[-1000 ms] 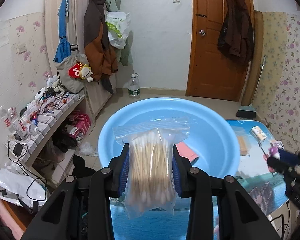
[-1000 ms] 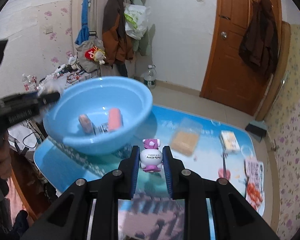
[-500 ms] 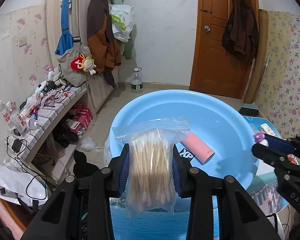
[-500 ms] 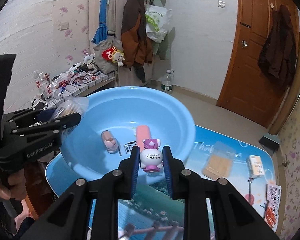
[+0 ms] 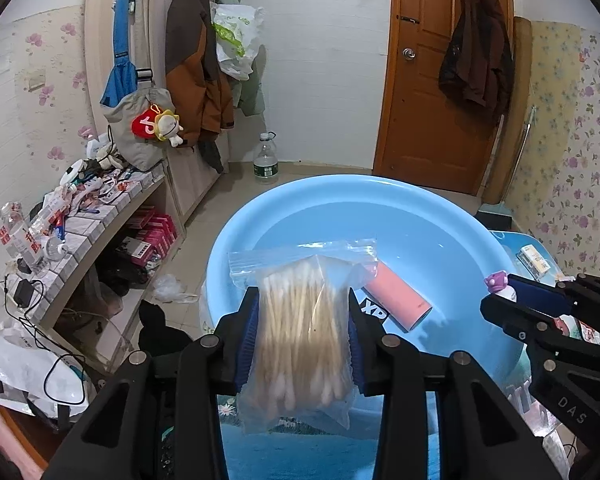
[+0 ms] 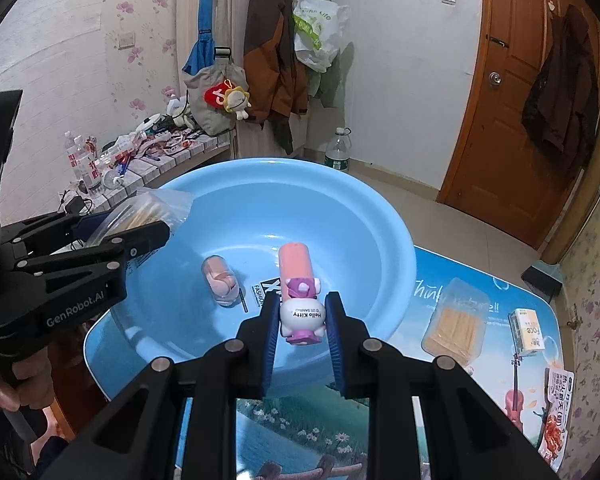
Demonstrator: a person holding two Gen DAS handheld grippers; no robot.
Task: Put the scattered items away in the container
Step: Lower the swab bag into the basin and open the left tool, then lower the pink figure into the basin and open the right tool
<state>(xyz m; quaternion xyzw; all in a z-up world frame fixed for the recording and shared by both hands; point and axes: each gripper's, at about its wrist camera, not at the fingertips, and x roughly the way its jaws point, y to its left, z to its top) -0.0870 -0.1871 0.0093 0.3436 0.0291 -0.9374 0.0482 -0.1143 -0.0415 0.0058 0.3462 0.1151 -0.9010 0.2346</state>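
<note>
Coats hang by the door behind our printed table (image 6: 380,436). Over the blue basin (image 6: 396,240), our left gripper (image 5: 302,332), jaws opening, pinches the cotton-swab bag (image 5: 300,320); our right gripper (image 6: 302,320) clamps the Hello Kitty bottle (image 6: 302,314). Inside lie a pink tube (image 6: 296,260) and small jar (image 6: 220,282); the toothpick box (image 6: 458,328), carton (image 6: 528,332) and packet (image 6: 556,412) remain.

Left gripper (image 5: 302,330) tilts downward, its jaws opening, pads against a bag (image 5: 300,320). Right gripper (image 6: 303,318) tilts downward too, clamped on a figurine (image 6: 302,310).
</note>
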